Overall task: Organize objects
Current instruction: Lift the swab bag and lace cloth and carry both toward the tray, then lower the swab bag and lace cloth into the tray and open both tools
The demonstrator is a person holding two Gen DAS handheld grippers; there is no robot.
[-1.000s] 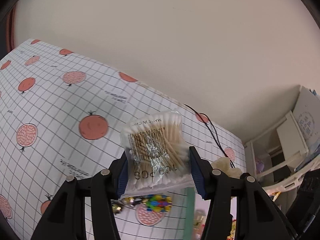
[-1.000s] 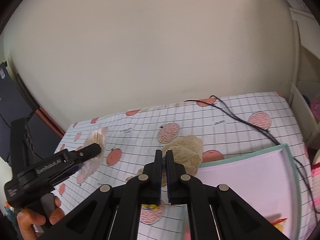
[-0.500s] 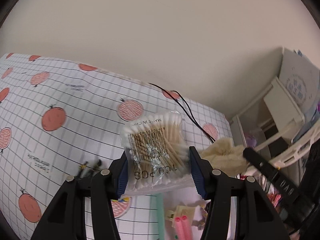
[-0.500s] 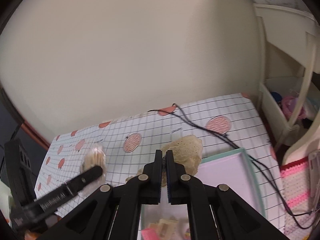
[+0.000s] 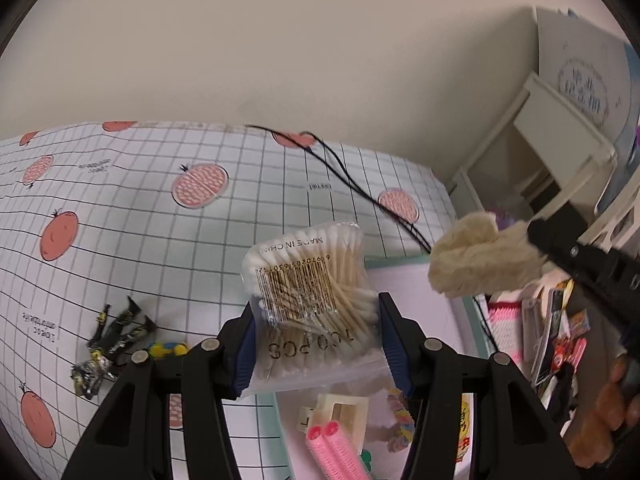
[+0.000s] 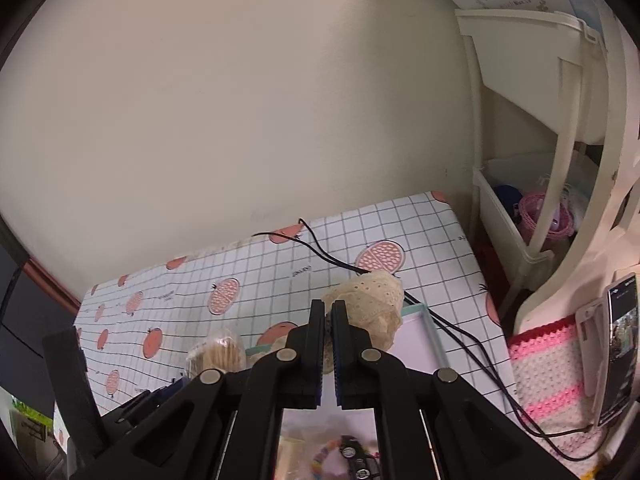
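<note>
left jaws clenched on cotton swab bag (image 5: 312, 304), held above tray (image 5: 468, 320) edge | right jaws clenched on cream lace cloth (image 6: 370, 308), over tray's far corner | candy wrappers (image 5: 108, 344) on desk (image 5: 140, 208), left of tray

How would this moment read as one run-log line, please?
left gripper: holds cotton swabs | right gripper: holds lace cloth | both above tray

Both hand-held grippers (image 5: 316, 344) (image 6: 328, 320) — clamped, aloft
</note>
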